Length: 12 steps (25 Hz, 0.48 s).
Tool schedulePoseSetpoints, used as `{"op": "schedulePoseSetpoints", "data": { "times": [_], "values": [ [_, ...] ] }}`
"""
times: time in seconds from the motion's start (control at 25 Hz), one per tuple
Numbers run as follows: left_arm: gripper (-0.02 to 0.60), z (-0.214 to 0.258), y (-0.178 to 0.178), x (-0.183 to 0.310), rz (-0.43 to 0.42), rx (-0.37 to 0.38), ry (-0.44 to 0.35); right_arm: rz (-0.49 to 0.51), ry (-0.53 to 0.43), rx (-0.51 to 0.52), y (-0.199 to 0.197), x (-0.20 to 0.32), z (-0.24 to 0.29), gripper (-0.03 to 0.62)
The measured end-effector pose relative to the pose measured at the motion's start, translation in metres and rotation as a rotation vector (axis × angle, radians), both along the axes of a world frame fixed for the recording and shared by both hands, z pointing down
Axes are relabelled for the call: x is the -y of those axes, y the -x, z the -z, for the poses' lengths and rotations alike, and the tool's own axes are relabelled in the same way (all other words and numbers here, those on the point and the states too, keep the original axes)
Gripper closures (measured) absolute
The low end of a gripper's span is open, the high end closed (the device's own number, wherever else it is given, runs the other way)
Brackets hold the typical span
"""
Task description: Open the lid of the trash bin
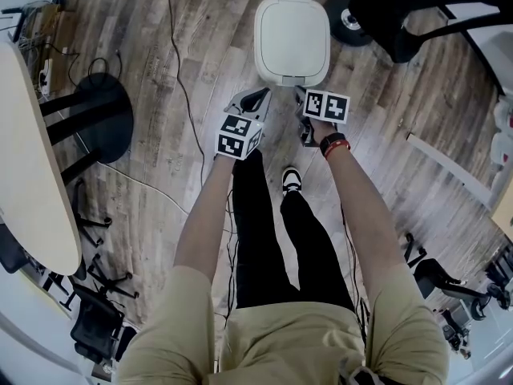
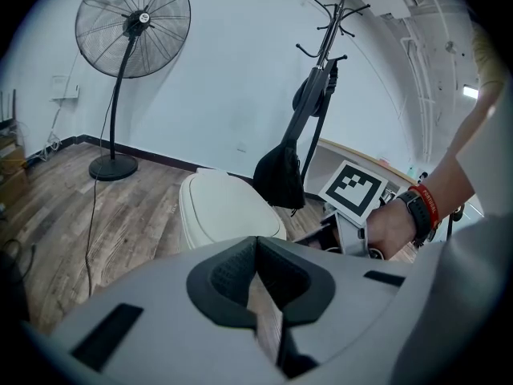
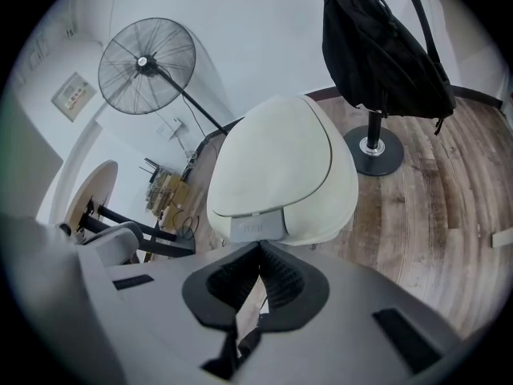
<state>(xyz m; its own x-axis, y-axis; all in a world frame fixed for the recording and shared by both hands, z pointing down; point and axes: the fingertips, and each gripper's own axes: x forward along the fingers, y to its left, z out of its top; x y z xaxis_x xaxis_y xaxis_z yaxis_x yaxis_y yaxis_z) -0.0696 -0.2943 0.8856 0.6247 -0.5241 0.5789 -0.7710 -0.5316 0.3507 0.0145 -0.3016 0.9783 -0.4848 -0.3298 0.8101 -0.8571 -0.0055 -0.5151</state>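
The white trash bin point(image 1: 292, 38) stands on the wood floor ahead of me with its lid down. A grey tab point(image 3: 255, 227) sits at its front edge. My left gripper point(image 1: 260, 96) hovers just before the bin's front left corner, jaws shut and empty. My right gripper point(image 1: 304, 96) is beside it at the front right, also shut with nothing held. In the left gripper view the bin point(image 2: 224, 207) lies beyond the closed tips point(image 2: 256, 243). In the right gripper view the lid point(image 3: 280, 159) fills the middle, just past the closed tips point(image 3: 260, 249).
A coat rack base point(image 1: 349, 18) with a black bag point(image 3: 381, 46) stands right of the bin. A standing fan point(image 2: 132, 24) and its base point(image 1: 108, 111) are to the left, with a cable point(image 1: 180, 62) on the floor. A pale table point(image 1: 24, 159) lines the left edge. My shoe point(image 1: 291, 180) is below the grippers.
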Motion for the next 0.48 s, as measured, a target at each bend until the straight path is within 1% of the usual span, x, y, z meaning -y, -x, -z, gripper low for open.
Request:
{"op": "schedulePoseSetpoints", "data": {
  "times": [0.12, 0.28, 0.4, 0.48],
  "values": [
    [0.557, -0.003, -0.001, -0.001, -0.003, 0.0, 0.003, 0.008, 0.01, -0.012, 0.0, 0.0, -0.004, 0.582],
    [0.557, -0.005, 0.0, -0.006, -0.011, 0.006, 0.007, -0.022, 0.018, -0.019, -0.003, 0.001, -0.01, 0.582],
    [0.557, -0.005, 0.006, -0.009, -0.012, 0.014, 0.012, -0.034, 0.007, -0.016, -0.002, -0.001, -0.008, 0.582],
    [0.557, -0.005, 0.01, -0.013, -0.01, 0.018, 0.019, -0.02, -0.007, -0.012, 0.003, -0.004, -0.002, 0.582]
  ]
}}
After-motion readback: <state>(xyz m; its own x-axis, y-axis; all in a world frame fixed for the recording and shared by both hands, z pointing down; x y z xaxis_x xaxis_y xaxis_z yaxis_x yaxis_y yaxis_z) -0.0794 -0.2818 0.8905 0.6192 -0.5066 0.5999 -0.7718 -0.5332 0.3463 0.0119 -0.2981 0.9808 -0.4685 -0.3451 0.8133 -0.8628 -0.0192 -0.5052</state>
